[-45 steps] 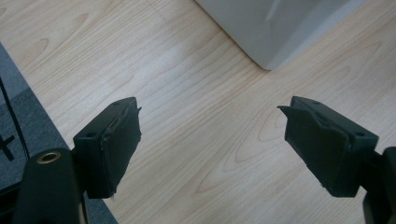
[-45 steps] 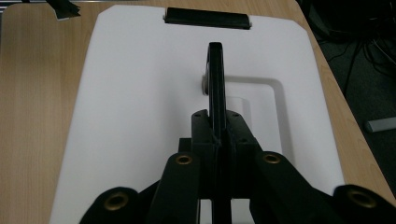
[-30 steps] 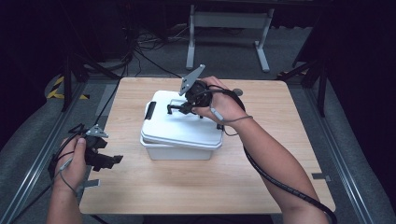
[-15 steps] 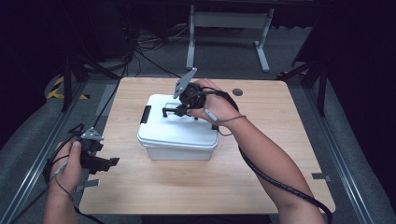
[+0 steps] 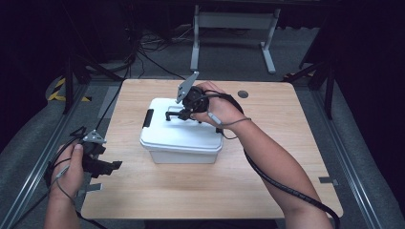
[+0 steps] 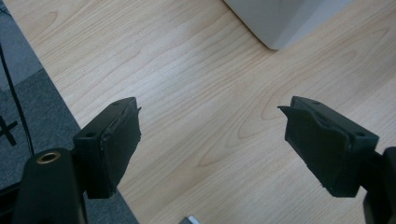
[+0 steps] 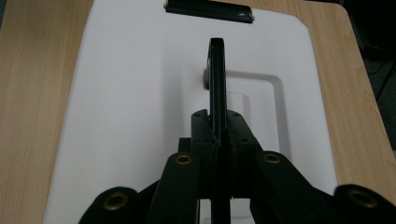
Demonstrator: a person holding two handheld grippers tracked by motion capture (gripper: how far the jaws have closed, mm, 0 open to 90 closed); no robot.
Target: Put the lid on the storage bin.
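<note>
Since a second ago, the white rectangular plastic storage box [image 5: 181,138] has slid a little toward the left side of the bench [image 5: 286,191] in the high view, going along with my right gripper [image 5: 173,115]; my left hand has dropped slightly nearer the bench's front-left corner.

The box sits around the middle of the pale wooden bench, lid on, with a black side latch [image 5: 149,118] at its left end. Its thin black carry handle [image 7: 216,79] stands upright out of the recess in the lid. In the right gripper view my right fingers [image 7: 202,130] are clenched flat on that handle, one pad on each face, so I have the box by its handle. The left gripper [image 6: 212,140] hangs over bare bench near the front-left corner, its fingers [image 6: 114,144] spread wide and released, nothing between them; a corner of the box shows at the top of that view.

I judge the step in hand to be shifting or lifting the box by the handle. The next move calls for a straight, steady pull with the wrist level, since a thin handle pinched at one spot lets the box swing or tilt. If the box is heavy, I would bring the left gripper in to steady its near wall.
</note>
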